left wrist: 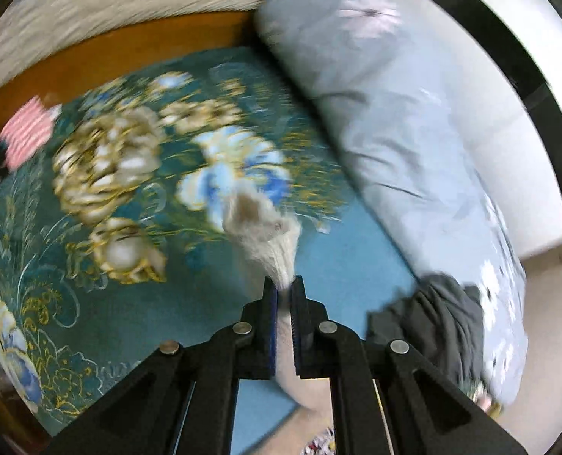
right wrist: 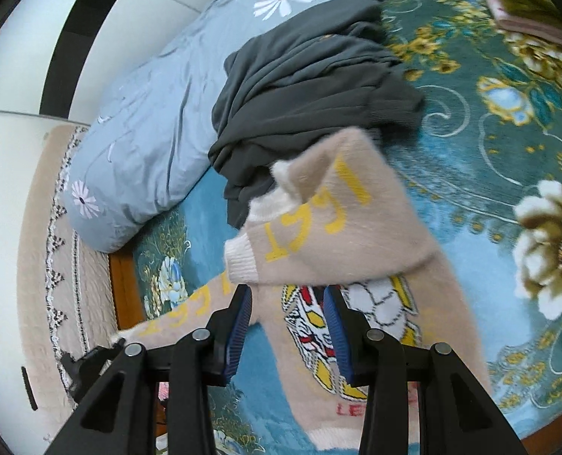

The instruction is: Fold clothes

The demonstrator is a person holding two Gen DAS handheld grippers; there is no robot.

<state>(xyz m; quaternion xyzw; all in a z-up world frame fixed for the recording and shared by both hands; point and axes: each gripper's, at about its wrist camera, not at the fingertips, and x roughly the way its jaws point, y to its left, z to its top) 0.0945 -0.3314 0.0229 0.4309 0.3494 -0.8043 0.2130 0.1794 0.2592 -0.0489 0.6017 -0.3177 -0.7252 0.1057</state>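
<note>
A fuzzy beige sweater (right wrist: 357,227) with yellow "1961" lettering and a cartoon print lies on the bed, one sleeve folded across its body. My left gripper (left wrist: 284,290) is shut on a cream ribbed end of the sweater (left wrist: 266,235), and the fabric hangs from its tips above the blanket. The right wrist view shows that gripper (right wrist: 116,343) at the lower left, at the tip of the stretched-out other sleeve. My right gripper (right wrist: 286,295) hovers over the sweater's body with its jaws apart and nothing pinched.
A crumpled dark grey garment (right wrist: 311,76) lies beyond the sweater against a rolled light blue duvet (right wrist: 148,132). A teal floral blanket (right wrist: 470,132) covers the bed. A pink striped item (left wrist: 27,132) lies by the wooden frame (left wrist: 129,45). A patterned rug (right wrist: 42,227) covers the floor.
</note>
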